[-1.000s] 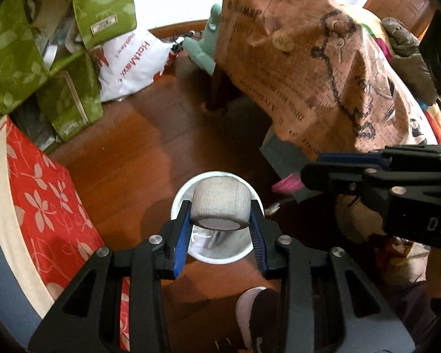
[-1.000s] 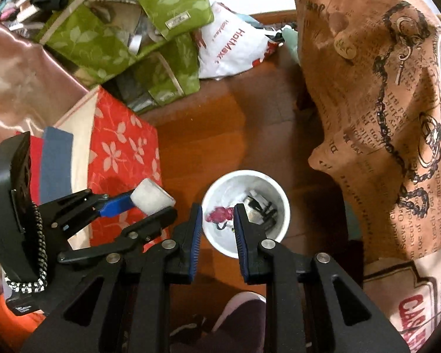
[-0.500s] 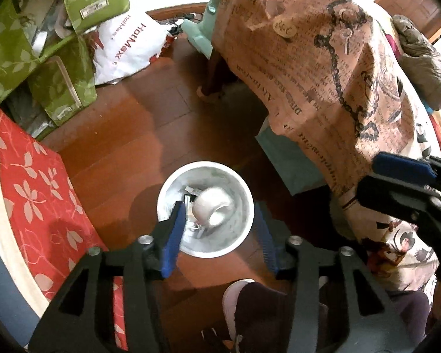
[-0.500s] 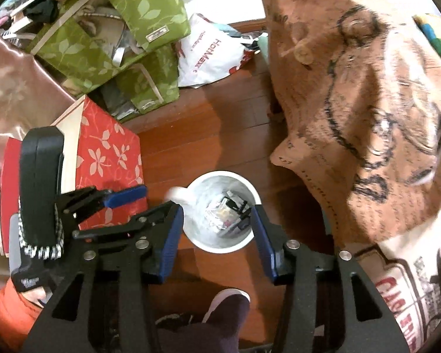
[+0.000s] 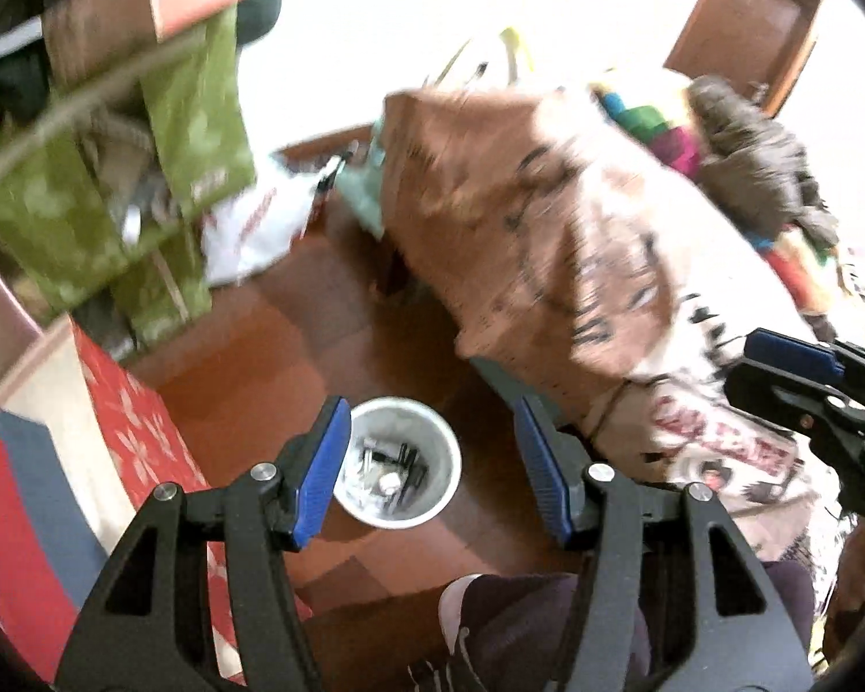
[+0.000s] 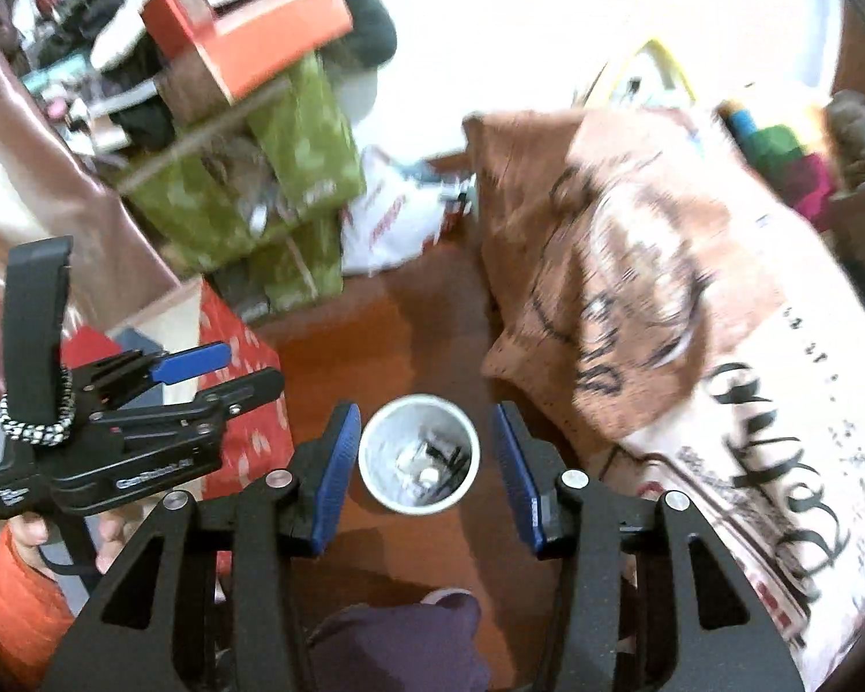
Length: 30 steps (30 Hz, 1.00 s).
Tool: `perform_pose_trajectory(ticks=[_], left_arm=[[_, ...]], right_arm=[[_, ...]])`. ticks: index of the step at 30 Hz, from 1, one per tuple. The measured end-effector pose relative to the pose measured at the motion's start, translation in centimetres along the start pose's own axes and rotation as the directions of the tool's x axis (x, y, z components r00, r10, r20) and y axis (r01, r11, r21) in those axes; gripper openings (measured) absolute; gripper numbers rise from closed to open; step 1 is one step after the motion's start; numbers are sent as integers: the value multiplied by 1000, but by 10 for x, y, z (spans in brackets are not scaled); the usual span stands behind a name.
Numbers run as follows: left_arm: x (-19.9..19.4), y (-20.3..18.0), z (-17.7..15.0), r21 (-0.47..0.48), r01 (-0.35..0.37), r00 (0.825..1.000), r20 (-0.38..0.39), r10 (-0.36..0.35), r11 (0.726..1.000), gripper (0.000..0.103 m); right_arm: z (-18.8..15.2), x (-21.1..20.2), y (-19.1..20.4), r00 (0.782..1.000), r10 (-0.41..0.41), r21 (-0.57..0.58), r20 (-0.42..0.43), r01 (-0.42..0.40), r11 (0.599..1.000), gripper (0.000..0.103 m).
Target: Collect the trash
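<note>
A white bin (image 5: pixel 454 464) stands on the wooden floor, far below both grippers. Dark scraps and a pale roll (image 5: pixel 389 482) lie inside it. My left gripper (image 5: pixel 429 403) hangs high over the bin with its jaws opening and nothing between the blue pads. In the right wrist view the same bin (image 6: pixel 474 461) shows between the fingers of my right gripper (image 6: pixel 427 409), which is open and holds nothing. The left gripper (image 6: pixel 251 368) also appears at the left of that view, held by a hand in an orange sleeve. The right gripper (image 5: pixel 741 360) juts in from the right edge.
A red floral box (image 5: pixel 138 438) stands left of the bin. Green bags (image 5: pixel 86 219) and a white plastic bag (image 5: pixel 254 230) are piled behind. Furniture under a printed brown cloth (image 5: pixel 548 230) fills the right. A person's shoe (image 5: pixel 461 594) is just in front of the bin.
Both grippers let go and rose well above the bin. The pale roll left the left jaws and a small red piece left the right jaws; both dropped into the bin.
</note>
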<state>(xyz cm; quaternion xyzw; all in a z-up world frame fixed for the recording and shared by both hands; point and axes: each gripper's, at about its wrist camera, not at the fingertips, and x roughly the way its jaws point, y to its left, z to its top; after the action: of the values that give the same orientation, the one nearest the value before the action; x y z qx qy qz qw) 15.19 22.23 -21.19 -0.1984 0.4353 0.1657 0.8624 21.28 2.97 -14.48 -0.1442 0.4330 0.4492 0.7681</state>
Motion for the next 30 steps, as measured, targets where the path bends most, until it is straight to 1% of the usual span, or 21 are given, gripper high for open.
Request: perform_pose_trajectory(ticks=[2,4,7,9,10,13,14,16,18,20,21,22,23,24,25,26,27,30], left_arm=[[-38,-15,2,36,18,998,61,-20,999,58],[-75,-28,3,74,34,991,123,-43,997,58],[-132,-50,0,130,58,974,212,-85,990,58],[-167,-64,-5,167,73,956,268,-116,983,58],[-184,-71,-8,184,77,946,296,-130,980,59],[-230,-88,-20,238,80,915,367,-166,968,60],[-243,-93,-25,256,79,903,390,-178,963,60],[-267,-100,-36,283,73,879,435,-196,956,64],[-287,-105,-48,300,63,853,479,-208,952,66],[-299,-108,-55,305,67,838,499,-219,950,70],[-303,-108,-58,305,73,834,503,-225,950,73],[-307,-108,-61,306,82,828,509,-235,949,78],[-311,-109,-64,307,84,823,515,-240,948,82],[-314,-109,-67,306,80,816,526,-239,949,93],[-316,-108,-69,302,75,811,536,-235,950,100],[-319,-108,-73,296,69,803,550,-229,953,101],[-322,-108,-76,296,67,800,555,-229,953,101],[-326,-107,-82,300,61,799,557,-227,952,101]], right_arm=[[-5,-36,2,997,-20,20,74,19,1000,44],[-10,-71,6,989,-41,39,144,36,999,44],[-23,-125,16,962,-84,75,260,67,995,44],[-34,-163,21,933,-112,106,342,81,991,44],[-39,-176,23,920,-127,120,371,88,989,44],[-54,-216,30,869,-186,169,459,120,978,44],[-60,-229,33,849,-207,186,487,130,974,44],[-70,-251,40,811,-257,223,526,161,962,44],[-80,-264,46,781,-297,254,549,182,950,44],[-88,-274,52,757,-331,276,564,205,939,44],[-91,-278,55,746,-349,284,568,220,933,44],[-94,-281,59,732,-372,293,571,241,925,44],[-97,-284,63,717,-398,304,573,265,915,46],[-98,-286,66,704,-420,313,573,285,906,50],[-100,-287,69,691,-436,321,576,299,899,63],[-101,-290,71,680,-447,329,581,307,893,75],[-103,-293,73,664,-461,337,589,317,886,79],[-107,-297,82,635,-499,344,590,361,867,92]])
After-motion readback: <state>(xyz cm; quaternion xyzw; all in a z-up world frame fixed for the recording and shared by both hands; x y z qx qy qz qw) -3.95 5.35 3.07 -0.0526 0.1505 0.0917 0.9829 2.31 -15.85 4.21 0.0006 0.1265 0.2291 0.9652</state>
